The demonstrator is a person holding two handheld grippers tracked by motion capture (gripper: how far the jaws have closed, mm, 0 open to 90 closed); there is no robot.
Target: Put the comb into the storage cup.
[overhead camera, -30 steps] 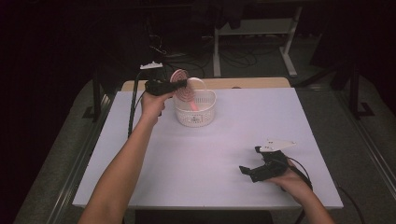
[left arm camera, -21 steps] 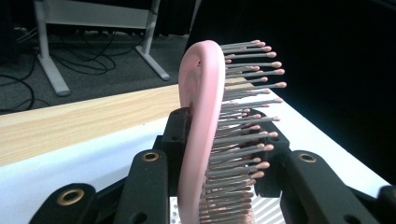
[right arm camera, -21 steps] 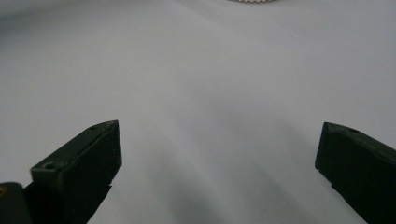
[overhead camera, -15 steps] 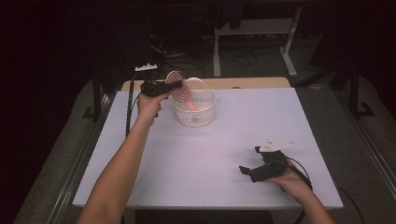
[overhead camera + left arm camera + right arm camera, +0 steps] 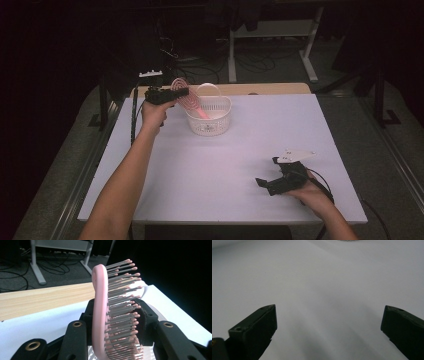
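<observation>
Fingers of the left gripper point(image 5: 113, 322), which have just been easing apart, clasp the pink hairbrush point(image 5: 110, 312) above the white basket point(image 5: 209, 116), and loosening further could tip it onto the table point(image 5: 210, 170), while the right gripper point(image 5: 274, 179) gapes empty.

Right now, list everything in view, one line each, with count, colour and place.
brush: 1, pink, between the left gripper's jaws, handle end down in the basket
basket: 1, white, far left part of the table
table: 1, white top
wood strip: 1, light wood, along the table's far edge
desk legs: white, on the floor beyond the table
cables: black, on the floor beyond the table
left gripper: 1, black, beside the basket, jaws just easing open, brush between them
right gripper: 1, black, resting near the table's right front, jaws open
forearms: 2, coming in from the bottom
</observation>
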